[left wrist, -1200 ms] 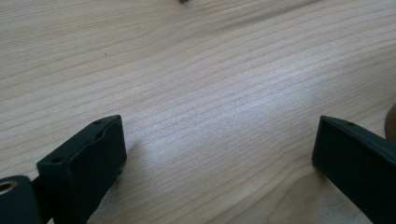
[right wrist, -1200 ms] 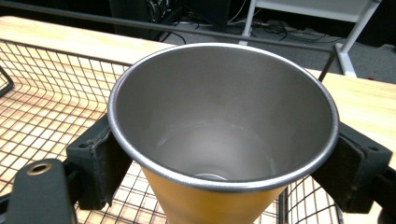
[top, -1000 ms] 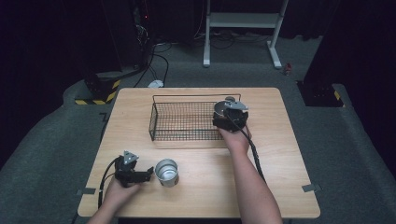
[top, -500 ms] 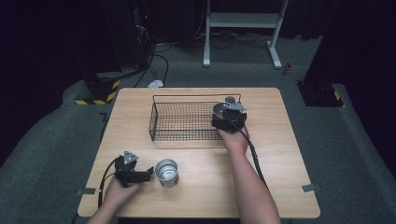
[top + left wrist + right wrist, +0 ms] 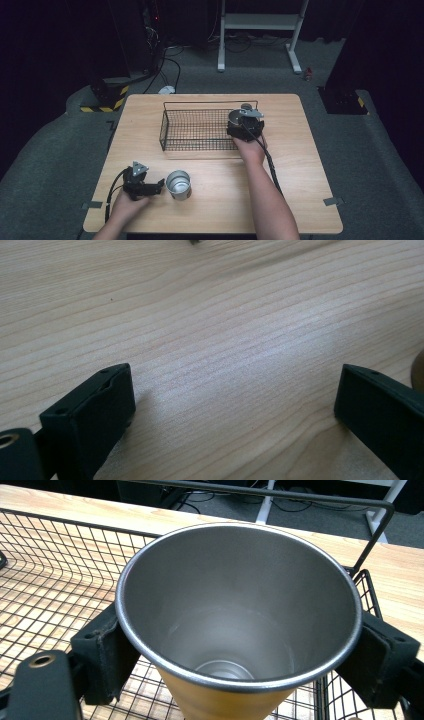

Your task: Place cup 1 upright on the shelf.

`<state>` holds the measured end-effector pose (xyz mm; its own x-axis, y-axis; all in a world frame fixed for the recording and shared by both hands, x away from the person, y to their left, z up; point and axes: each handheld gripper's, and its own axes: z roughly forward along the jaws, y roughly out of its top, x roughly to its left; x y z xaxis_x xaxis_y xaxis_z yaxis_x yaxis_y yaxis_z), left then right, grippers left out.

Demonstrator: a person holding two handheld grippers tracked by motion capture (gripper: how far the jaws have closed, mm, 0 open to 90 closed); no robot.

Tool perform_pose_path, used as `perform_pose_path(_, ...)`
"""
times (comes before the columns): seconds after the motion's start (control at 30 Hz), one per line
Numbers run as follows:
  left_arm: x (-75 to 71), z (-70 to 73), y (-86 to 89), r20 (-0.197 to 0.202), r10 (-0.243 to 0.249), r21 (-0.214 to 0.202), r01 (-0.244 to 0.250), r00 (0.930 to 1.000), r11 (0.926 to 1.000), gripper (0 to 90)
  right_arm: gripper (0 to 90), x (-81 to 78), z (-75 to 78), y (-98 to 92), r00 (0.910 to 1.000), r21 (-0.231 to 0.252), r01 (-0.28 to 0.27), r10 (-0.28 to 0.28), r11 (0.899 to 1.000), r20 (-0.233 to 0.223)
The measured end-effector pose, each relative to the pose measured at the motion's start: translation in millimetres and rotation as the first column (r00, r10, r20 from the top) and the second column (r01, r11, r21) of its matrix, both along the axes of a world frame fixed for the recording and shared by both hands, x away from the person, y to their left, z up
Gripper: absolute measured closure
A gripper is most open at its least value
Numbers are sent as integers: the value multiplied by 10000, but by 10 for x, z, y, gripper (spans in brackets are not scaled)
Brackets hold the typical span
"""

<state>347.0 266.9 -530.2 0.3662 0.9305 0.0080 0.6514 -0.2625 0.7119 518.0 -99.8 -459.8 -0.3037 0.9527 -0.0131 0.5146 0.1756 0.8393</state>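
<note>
On the left of the table we rest our left gripper low over the wood, its fingers spread wide with nothing but bare tabletop between them. Just to its right stands a small metal cup, upright and open at the top; from above we cannot tell whether anything lies inside it. The cup sits close to the fingertips but apart from them.

Further back, at the middle of the table, the wire basket lies with its long side toward us. Its left and middle parts hold nothing that we can make out.

At the basket's right end we hold the steel cup in our right gripper. The fingers press on its outer wall from both sides just under the rim. The cup is upright, open and bare inside, with wire mesh beneath and beside it. Our right forearm reaches straight up the table from the near edge, the hand wrapped round the gripper; our left hand lies near the front edge, pointing rightward.
</note>
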Motion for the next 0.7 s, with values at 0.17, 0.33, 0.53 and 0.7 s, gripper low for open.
perform_pose_path(0.17,0,0,0,0,-2,1,2,10000,10000,32,137,1,-7,8,10000,-16,16,-16,10000,-21)
perform_pose_path(0.33,0,0,0,0,-1,0,1,10000,10000,32,137,-1,-13,20,10000,-29,-20,20,10000,-7)
perform_pose_path(0.53,1,0,0,1,-10,0,10,10000,10000,32,136,-7,-15,25,10000,-71,-40,40,10000,-41)
perform_pose_path(0.7,2,0,1,13,-22,7,22,10000,10000,32,136,-21,-16,36,9999,-102,-61,60,9999,-117)
